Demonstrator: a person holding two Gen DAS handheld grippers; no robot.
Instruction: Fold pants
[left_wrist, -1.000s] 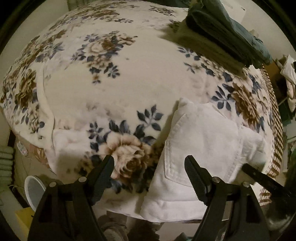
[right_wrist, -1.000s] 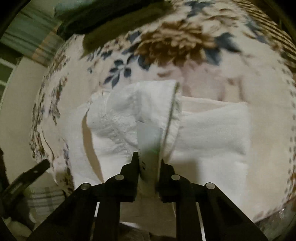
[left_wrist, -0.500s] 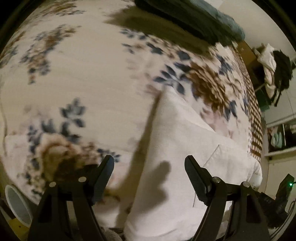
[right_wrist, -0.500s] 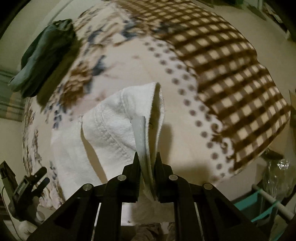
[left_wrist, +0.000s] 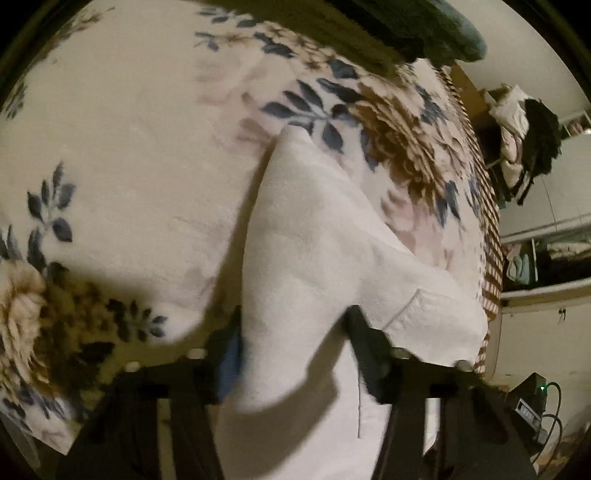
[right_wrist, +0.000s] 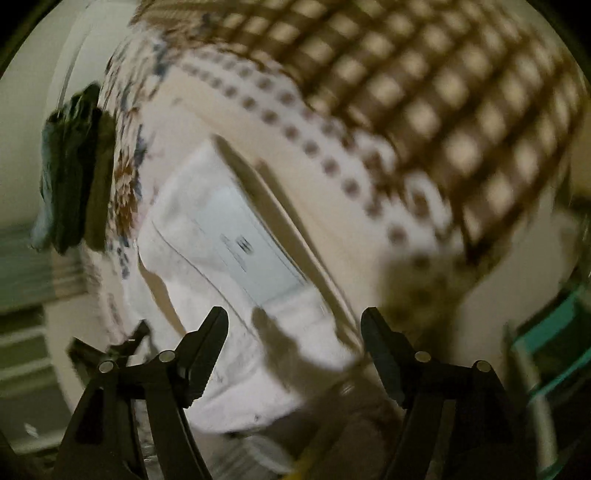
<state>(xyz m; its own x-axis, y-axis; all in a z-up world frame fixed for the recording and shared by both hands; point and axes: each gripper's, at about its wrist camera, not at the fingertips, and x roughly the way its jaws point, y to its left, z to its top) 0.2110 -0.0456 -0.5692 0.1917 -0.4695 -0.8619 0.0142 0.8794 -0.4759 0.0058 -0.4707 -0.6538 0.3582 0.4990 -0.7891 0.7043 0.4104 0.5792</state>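
Observation:
White pants (left_wrist: 314, 236) lie folded on the floral blanket (left_wrist: 129, 147) that covers the bed. In the left wrist view a thick fold of them rises in a ridge between my left gripper's (left_wrist: 291, 350) fingers, whose jaws are closing with both pads against the cloth. In the right wrist view the pants (right_wrist: 207, 280) lie flat with a pale inner label (right_wrist: 240, 247) showing. My right gripper (right_wrist: 295, 350) hovers over their near end, its jaws opening wide and nothing between them. This view is motion-blurred.
Dark green folded garments (left_wrist: 424, 33) sit at the bed's far edge, also seen as the dark pile (right_wrist: 70, 173). A brown checked cover (right_wrist: 443, 92) borders the floral blanket. Clothes (left_wrist: 524, 140) hang beyond the bed near shelves. A teal frame (right_wrist: 546, 332) stands at lower right.
My right gripper let go of the pants' waistband and opened wide, and the cloth dropped flat. My left gripper moved down over the pants and narrowed onto a fold.

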